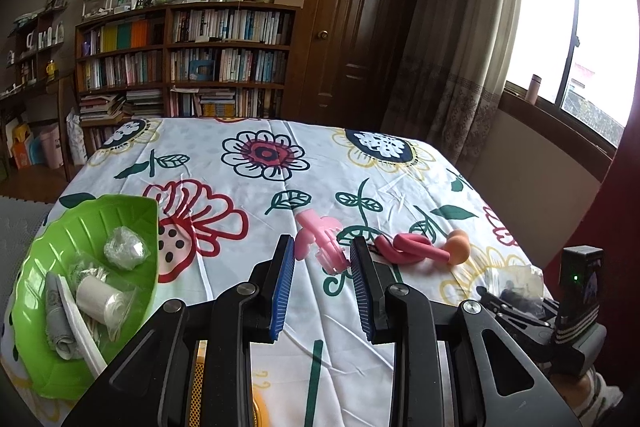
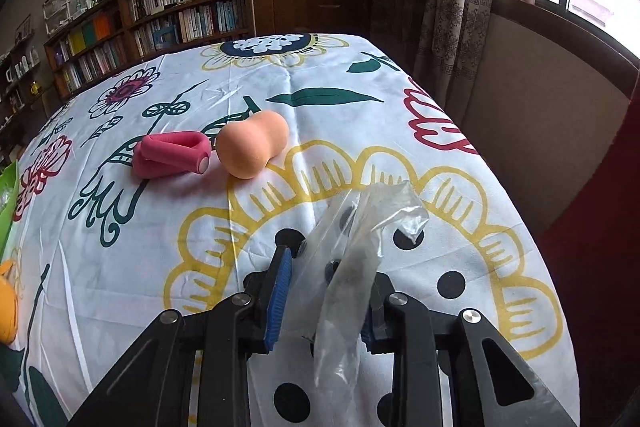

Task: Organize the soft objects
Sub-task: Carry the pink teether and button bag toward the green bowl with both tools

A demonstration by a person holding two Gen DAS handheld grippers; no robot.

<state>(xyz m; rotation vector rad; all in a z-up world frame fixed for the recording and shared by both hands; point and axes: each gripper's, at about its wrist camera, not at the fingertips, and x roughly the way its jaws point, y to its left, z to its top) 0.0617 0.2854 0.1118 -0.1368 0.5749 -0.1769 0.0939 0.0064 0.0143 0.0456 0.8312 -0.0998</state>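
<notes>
Left gripper (image 1: 322, 287): jaws wide apart, nothing between them; ribbed blue pads (image 1: 282, 293) on black fingers; it hangs over the flowered tablecloth (image 1: 256, 195), pale cotton-like sheet, creased, printed with big blooms and leaves. Just past its tips lies a pink soft piece (image 1: 320, 239), pale, lobed, rubbery-looking; beside that, to the right, a deeper pink foam roller (image 1: 408, 249), bent over on itself, its end touching a peach sponge (image 1: 458, 246).

Right gripper (image 2: 320, 291): jaws part-way open with a clear plastic bag (image 2: 352, 267) standing up between them; crinkled film, limp, top edge folded over; the far finger is hidden behind the film, so whether the pads actually pinch it I cannot tell. From this view the peach sponge (image 2: 253, 143) shows a gourd shape, matte and fine-pored; the foam roller (image 2: 172, 154) sits touching its left side, white core visible at the cut end.

Container: green leaf-shaped tray (image 1: 86, 227), glossy plastic with moulded veins, at the table's left edge; in it a wad of clear wrap (image 1: 124, 247), a white roll in a bag (image 1: 98, 297), a grey rolled cloth (image 1: 60, 319), a flat white strip (image 1: 80, 327).

No legible writing on any task item; book spines on the bookshelf (image 1: 184, 63) too small to read.
</notes>
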